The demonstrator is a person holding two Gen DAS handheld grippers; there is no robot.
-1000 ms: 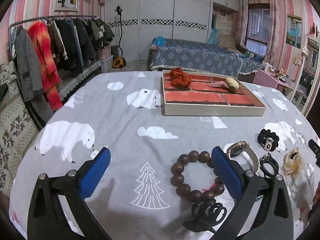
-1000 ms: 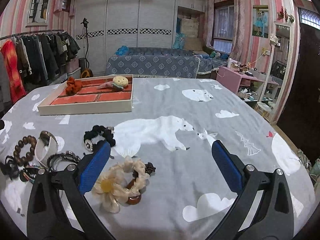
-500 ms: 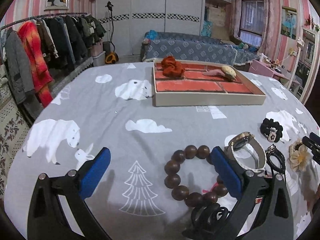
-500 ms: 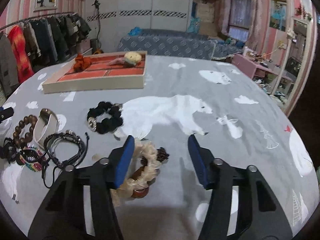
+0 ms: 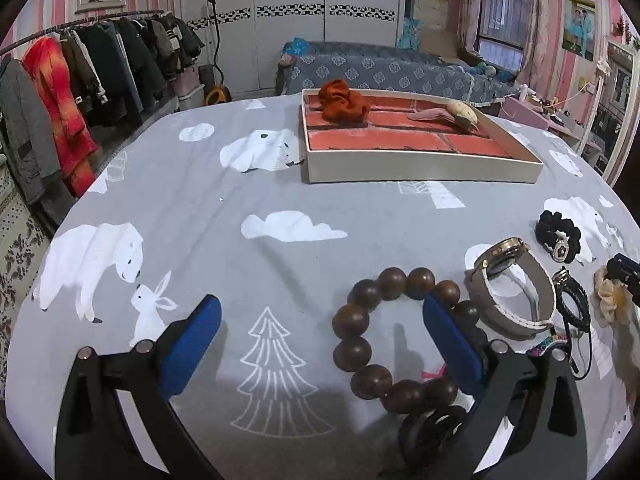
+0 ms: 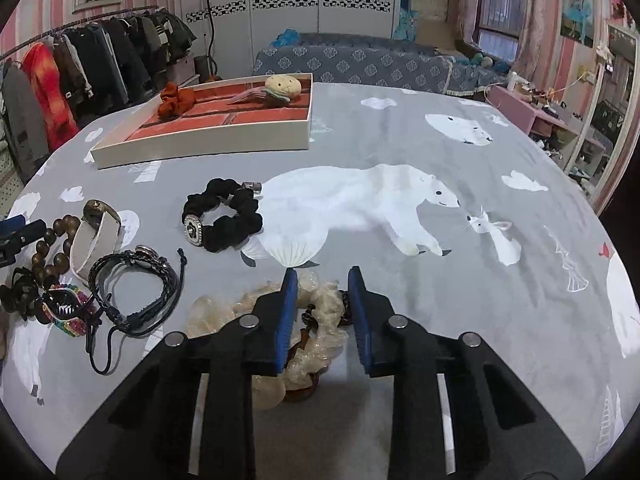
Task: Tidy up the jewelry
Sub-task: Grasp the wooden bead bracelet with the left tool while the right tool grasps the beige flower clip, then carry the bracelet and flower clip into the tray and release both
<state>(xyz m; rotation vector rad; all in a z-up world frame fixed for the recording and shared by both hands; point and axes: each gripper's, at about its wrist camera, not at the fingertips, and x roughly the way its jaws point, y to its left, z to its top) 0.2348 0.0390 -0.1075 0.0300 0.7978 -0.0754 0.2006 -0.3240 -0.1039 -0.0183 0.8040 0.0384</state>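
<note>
A red-lined tray (image 5: 416,170) (image 6: 208,148) holds an orange scrunchie (image 5: 342,101) and a plush hair clip (image 5: 460,114). My left gripper (image 5: 320,320) is wide open over the cloth, its right finger beside a brown bead bracelet (image 5: 360,320). A beige-strap watch (image 5: 516,284) (image 6: 98,236), black cord bracelets (image 6: 136,292) and a black scrunchie (image 6: 224,220) lie nearby. My right gripper (image 6: 322,284) has its jaws nearly closed around the cream flower scrunchie (image 6: 320,336), a narrow gap still showing.
A grey bear-print cloth (image 6: 440,168) covers the table. A black hair clip (image 5: 436,428) and a rainbow woven band (image 6: 68,312) lie at the near edge. A clothes rack (image 5: 80,68) stands left, a bed (image 5: 380,68) behind.
My right gripper has moved down over the cream flower scrunchie and narrowed its jaws around it. My left gripper has drifted slightly nearer the bead bracelet, still wide open.
</note>
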